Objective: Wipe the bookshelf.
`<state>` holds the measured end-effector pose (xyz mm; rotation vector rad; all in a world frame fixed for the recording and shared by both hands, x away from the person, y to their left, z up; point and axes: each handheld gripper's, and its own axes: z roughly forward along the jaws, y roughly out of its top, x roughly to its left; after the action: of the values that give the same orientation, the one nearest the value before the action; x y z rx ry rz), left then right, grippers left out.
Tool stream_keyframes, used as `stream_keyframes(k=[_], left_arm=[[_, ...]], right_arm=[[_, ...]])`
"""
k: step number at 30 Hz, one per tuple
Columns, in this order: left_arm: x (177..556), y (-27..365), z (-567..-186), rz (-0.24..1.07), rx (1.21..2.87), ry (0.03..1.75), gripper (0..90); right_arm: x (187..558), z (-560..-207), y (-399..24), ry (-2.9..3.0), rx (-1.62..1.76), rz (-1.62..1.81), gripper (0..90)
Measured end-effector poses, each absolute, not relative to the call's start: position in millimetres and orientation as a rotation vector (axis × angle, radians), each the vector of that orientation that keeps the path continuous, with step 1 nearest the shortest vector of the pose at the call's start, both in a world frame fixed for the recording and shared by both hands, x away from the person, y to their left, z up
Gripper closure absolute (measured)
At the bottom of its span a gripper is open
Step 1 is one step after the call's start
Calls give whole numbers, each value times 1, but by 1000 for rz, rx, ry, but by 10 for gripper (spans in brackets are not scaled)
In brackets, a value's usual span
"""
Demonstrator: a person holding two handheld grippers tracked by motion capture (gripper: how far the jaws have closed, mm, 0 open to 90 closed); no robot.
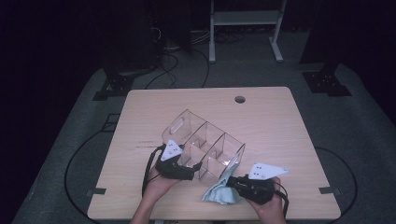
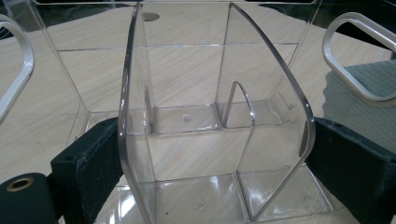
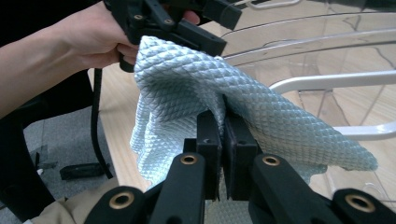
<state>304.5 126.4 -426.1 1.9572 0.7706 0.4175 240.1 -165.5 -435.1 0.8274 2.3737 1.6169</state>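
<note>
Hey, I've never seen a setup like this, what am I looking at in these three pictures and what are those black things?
A person sits at a wooden table and holds a hand-operated gripper in each hand. The high view looks down from above; the other two pictures come from cameras riding on the grippers. On the table stands a clear plastic organizer with compartments. The left gripper has its black fingers clamped on both sides of one end of the organizer. The right gripper is shut on a light blue cloth, held against the organizer.
</note>
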Motion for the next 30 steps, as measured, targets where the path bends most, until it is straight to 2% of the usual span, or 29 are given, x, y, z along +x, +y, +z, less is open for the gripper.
stream_keyframes(k=[24, 30], left_arm=[[293, 99, -427, 341, 2004, 619, 95], [295, 112, -420, 364, 1963, 643, 111]], right_arm=[[242, -435, -227, 2280, 985, 1567, 856], [242, -436, -230, 2265, 998, 1578, 855]])
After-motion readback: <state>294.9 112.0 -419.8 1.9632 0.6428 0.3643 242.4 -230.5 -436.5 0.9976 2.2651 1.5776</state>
